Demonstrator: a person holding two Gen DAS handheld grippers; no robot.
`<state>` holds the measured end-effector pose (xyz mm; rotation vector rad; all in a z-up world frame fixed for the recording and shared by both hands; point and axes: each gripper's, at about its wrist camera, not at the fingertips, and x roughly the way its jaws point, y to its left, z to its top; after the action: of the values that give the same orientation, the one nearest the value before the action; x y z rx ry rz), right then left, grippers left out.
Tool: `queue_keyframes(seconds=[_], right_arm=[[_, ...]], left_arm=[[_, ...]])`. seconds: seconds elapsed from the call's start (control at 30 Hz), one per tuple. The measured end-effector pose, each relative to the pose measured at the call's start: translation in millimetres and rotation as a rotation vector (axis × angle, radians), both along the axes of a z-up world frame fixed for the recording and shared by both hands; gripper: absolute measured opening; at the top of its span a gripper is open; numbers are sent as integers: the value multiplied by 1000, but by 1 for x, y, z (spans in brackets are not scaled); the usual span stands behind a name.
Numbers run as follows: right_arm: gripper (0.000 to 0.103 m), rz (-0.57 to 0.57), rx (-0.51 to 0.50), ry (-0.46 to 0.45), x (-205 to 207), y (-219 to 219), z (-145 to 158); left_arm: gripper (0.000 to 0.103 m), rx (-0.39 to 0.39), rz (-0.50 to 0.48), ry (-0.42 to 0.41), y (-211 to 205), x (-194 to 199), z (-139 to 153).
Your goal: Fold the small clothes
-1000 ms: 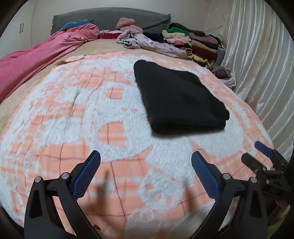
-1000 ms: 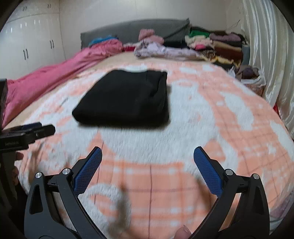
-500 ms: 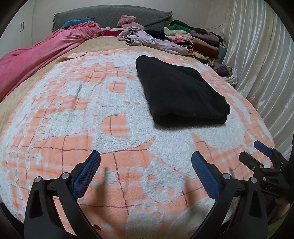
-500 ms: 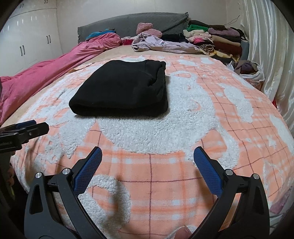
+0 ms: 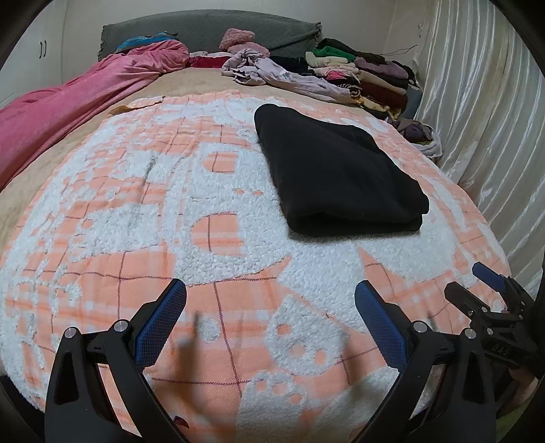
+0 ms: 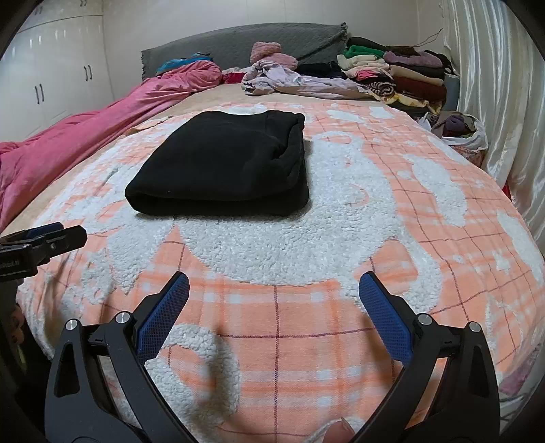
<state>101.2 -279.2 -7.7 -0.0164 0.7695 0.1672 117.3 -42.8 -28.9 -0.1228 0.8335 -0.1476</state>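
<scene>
— So, where is the garment?

— A black folded garment (image 5: 335,173) lies flat on the orange-and-white fleece blanket (image 5: 143,211), a neat thick rectangle with its rounded fold facing the near edge of the bed. It sits toward the middle of the blanket, a little to the curtain side in the left wrist view.

— And the grippers?

— Both hang over the blanket's near edge, well short of the garment. The left gripper (image 5: 270,306) has its blue-padded jaws spread wide with nothing between them. The right gripper (image 6: 274,300) stands the same: jaws wide apart, empty, only blanket showing in the gap. Neither touches the black cloth.

— Can each camera see the other tool?

— Yes. The right one shows at the lower right of the left wrist view, the left one at the left edge of the right wrist view. A fingertip (image 6: 335,431) peeks in at the bottom of the right wrist view.

— What else is on the bed?

— A pink duvet (image 5: 78,98) runs along the left edge up to the grey headboard (image 5: 211,30). At the far right corner stands a stack of folded clothes (image 5: 368,75), with a loose lilac garment (image 5: 282,73) crumpled beside it. White curtains (image 5: 483,112) hang along the right side, and white wardrobe doors (image 6: 58,78) stand beyond the left edge.
</scene>
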Motion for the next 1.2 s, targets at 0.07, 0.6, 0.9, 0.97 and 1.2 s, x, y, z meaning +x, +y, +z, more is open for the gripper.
queue_keyframes(seconds=[0.07, 0.6, 0.9, 0.97, 1.2], right_arm=[[94, 0, -1, 0, 0, 0, 0], [94, -1, -9, 5, 1, 0, 0], [94, 0, -10, 6, 1, 0, -1], [94, -1, -11, 6, 1, 1, -1], [94, -2, -13, 6, 1, 0, -1]], left_arm=[[99, 1, -1, 0, 0, 0, 0], [99, 5, -5, -6, -2, -1, 0], [99, 15, -7, -15, -3, -2, 1], [99, 12, -8, -14, -3, -2, 1], [99, 6, -2, -12, 0, -2, 3]])
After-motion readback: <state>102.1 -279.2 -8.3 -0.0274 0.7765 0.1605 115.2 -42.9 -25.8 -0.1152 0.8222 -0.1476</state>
